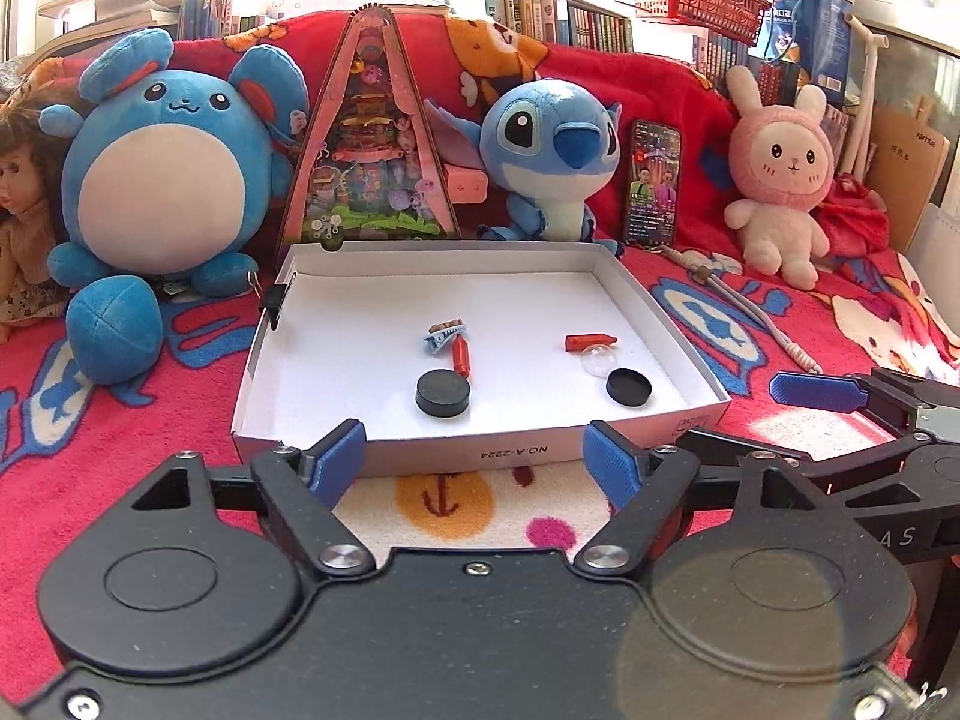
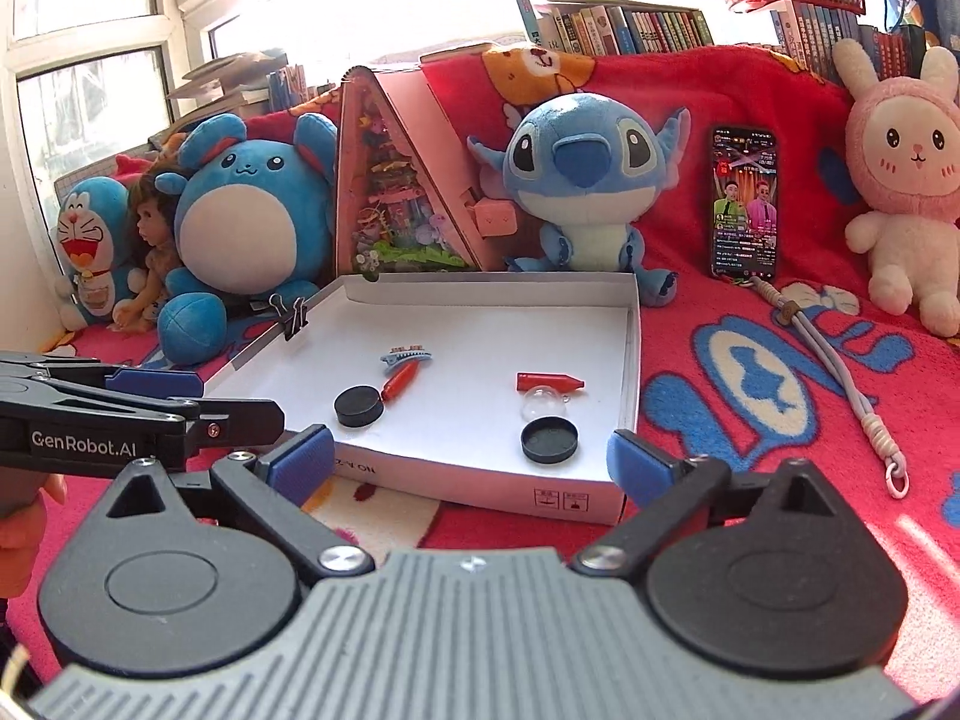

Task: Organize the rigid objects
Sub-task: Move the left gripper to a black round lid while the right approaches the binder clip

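Ahead of our fingers sits a shallow white cardboard box lid (image 1: 660,306), matte inside, resting on a fuzzy red cartoon-print blanket (image 1: 120,450). Our left gripper (image 1: 477,459) has its ribbed blue fingers (image 1: 336,459) spread wide, holding nothing, their tips just short of the lid's near wall. Our right gripper (image 2: 471,468) is likewise splayed wide and empty, its blue pads (image 2: 636,459) close to the lid's near edge.

Just beyond the left fingers, inside the lid, lies a thick matte black disc (image 1: 443,393), round and solid. Touching its far side is a small glossy red crayon-shaped piece (image 1: 461,355), and beyond that a light-blue toothed hair clip (image 1: 443,335).

Ahead of the right fingers lies a shallow black round cap (image 2: 549,440), hollow side up, with a clear plastic dome (image 2: 543,403) just beyond it and a second red crayon-shaped piece (image 2: 549,383) lying crosswise behind the dome.

A black metal binder clip (image 2: 294,315) grips the lid's left wall. Farther back, plush toys lean upright, among them a round blue plush mouse (image 1: 162,180).
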The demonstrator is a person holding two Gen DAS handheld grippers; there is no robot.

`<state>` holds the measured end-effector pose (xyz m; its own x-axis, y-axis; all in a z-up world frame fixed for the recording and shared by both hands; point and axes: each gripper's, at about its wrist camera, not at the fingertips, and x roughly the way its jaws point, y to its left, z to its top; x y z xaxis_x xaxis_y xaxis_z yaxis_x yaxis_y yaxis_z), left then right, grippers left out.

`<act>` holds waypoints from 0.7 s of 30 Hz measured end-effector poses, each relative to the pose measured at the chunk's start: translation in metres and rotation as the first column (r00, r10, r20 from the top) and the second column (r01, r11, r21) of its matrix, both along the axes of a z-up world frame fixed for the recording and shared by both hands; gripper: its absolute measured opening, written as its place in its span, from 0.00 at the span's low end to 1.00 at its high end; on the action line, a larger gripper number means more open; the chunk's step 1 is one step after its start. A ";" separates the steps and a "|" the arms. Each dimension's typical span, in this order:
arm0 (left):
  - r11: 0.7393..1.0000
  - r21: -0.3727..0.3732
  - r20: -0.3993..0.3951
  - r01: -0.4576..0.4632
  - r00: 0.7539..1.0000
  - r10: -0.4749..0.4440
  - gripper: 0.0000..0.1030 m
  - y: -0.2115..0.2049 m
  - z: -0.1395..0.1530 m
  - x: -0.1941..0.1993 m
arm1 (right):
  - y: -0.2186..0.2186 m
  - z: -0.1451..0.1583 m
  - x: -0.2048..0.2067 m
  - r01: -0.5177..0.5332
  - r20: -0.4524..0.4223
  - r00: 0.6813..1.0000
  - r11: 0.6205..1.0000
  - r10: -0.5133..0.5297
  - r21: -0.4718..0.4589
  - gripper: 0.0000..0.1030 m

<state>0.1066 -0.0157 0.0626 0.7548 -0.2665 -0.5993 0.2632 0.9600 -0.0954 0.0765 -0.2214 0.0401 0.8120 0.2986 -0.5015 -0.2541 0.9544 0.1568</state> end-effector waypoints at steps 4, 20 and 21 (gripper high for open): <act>1.000 -0.006 0.006 -0.008 1.000 0.008 0.78 0.004 -0.003 -0.018 | 0.004 -0.005 -0.019 -0.027 0.017 0.999 0.999 0.027 -0.036 1.00; 0.998 0.011 0.035 -0.069 0.997 0.069 0.79 0.025 -0.024 -0.071 | 0.006 -0.022 -0.059 -0.031 0.045 0.998 0.995 0.035 -0.091 1.00; 0.997 0.019 0.044 -0.071 0.997 0.070 0.79 0.025 -0.024 -0.075 | 0.007 -0.024 -0.061 -0.031 0.046 0.998 0.995 0.036 -0.096 1.00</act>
